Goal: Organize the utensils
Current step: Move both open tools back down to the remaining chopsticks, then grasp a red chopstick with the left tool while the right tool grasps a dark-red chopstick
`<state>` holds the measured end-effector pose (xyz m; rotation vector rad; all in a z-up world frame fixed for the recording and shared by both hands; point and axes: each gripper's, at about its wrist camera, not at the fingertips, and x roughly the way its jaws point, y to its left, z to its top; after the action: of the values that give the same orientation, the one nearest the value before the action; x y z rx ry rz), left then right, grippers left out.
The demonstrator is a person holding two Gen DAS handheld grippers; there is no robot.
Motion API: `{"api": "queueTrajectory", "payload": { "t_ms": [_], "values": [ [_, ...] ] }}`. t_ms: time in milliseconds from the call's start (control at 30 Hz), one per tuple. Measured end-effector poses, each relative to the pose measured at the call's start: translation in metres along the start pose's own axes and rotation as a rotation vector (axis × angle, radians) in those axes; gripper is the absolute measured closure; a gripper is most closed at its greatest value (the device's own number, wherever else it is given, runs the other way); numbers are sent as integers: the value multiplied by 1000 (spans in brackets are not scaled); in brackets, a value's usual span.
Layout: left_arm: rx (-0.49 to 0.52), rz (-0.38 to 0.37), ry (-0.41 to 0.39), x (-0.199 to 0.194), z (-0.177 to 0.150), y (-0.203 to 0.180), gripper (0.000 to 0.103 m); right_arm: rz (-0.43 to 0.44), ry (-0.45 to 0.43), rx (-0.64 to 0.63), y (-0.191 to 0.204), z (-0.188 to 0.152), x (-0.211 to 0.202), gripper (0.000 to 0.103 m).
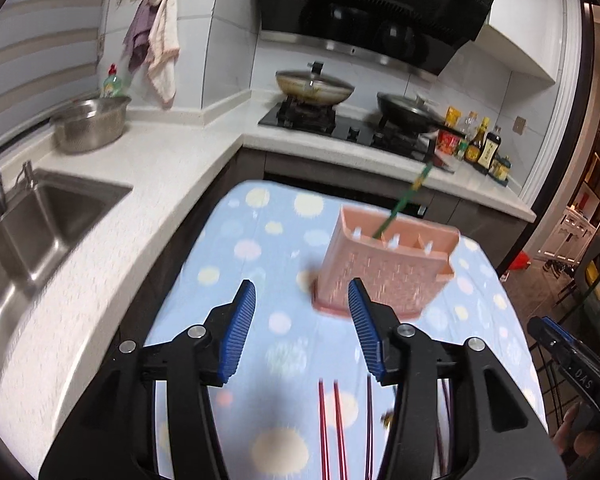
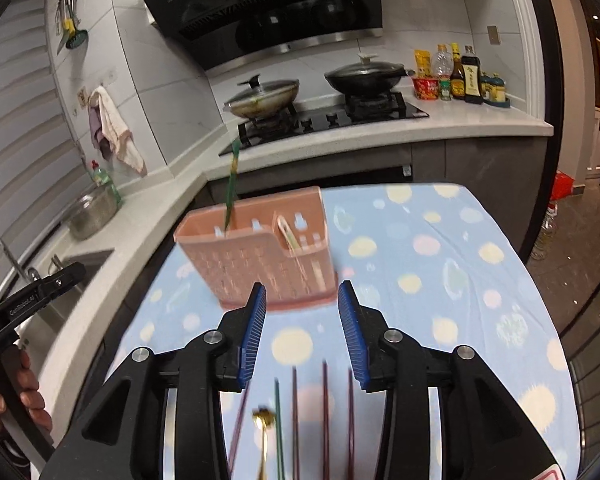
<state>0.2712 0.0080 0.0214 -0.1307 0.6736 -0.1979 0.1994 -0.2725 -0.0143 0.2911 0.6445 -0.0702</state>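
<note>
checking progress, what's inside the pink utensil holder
A green chopstick stands in the left compartment of the pink utensil holder, sticking out above the rim. A pale utensil leans in the right compartment. The walls hide their lower ends.

Utensil holder (image 2: 260, 256): pink, perforated. Desk cloth (image 2: 440, 280): light blue, pastel dots. Fingers (image 2: 256, 332): blue ribbed pads. Chopsticks (image 2: 325, 408): dark red; 1 green (image 2: 232, 184).
</note>
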Motion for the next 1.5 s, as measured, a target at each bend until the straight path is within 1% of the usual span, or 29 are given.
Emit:
{"api": "queueTrajectory", "payload": {
  "t_ms": [167,300,400,467,600,700,867,967,1133,1200,1267,1500],
  "values": [
    [-11,40,96,-7,-58,9,57,-66,73,-27,-12,-50,-17,66],
    [-18,49,170,-15,-106,11,57,-95,142,-31,-22,-90,-27,66],
    [-7,62,210,-19,-136,10,57,-114,182,-38,-26,-118,-32,66],
    [24,64,243,-21,-156,6,57,-120,210,-42,-28,-136,-33,66],
    [34,56,287,-27,-183,0,57,-117,252,-35,-32,-163,-35,66],
    [28,44,321,-29,-198,-3,57,-112,284,-31,-33,-176,-32,66],
    [37,39,340,-31,-212,-6,57,-104,295,-32,-31,-186,-31,67],
    [33,21,350,-32,-215,-9,57,-98,297,-30,-31,-186,-31,69],
    [60,10,359,-31,-219,-18,57,-91,305,-33,-30,-187,-29,71],
    [64,8,364,-29,-220,-19,57,-88,311,-35,-29,-188,-28,76],
    [68,9,370,-27,-222,-20,57,-87,318,-36,-29,-190,-26,79],
    [54,11,385,-22,-226,-17,57,-90,330,-42,-28,-192,-20,81]
  ]
}}
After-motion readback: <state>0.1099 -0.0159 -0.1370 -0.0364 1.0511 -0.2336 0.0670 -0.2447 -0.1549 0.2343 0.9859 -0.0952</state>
